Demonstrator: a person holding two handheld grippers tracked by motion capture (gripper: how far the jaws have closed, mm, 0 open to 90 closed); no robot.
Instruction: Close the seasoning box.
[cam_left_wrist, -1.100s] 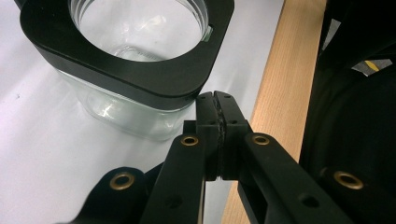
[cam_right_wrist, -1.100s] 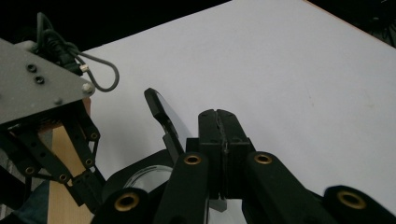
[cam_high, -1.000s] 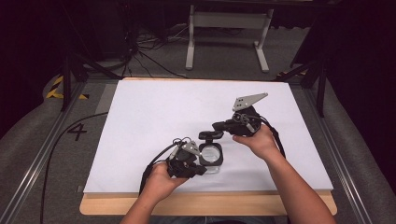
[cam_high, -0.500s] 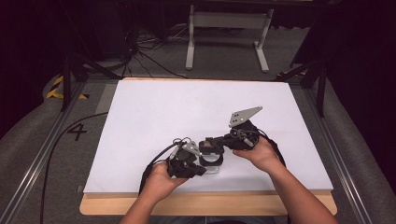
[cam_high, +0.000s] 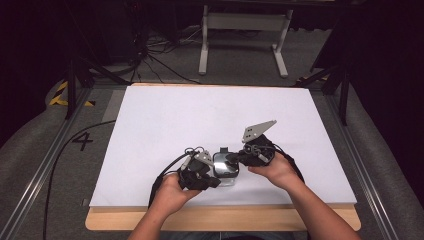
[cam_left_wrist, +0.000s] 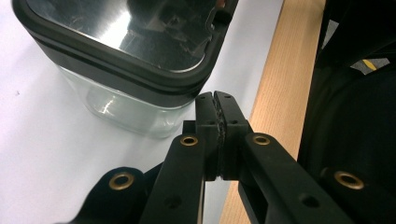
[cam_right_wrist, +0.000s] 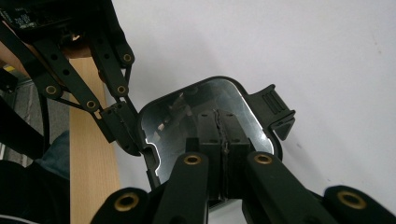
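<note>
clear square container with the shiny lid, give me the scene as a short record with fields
object: clear square container with a black-rimmed mirror-like lid
lid latch: black ribbed tab sticking out at one side
location: white table sheet, near the wooden front edge
left gripper: shut, tips beside the container's corner by the lid rim
right gripper: shut, tips over the lid
held: neither gripper clamps anything
contact with lid: cannot tell

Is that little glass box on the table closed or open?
Closed: the shiny black-rimmed lid sits flat on the clear container, which stands upright.
</note>
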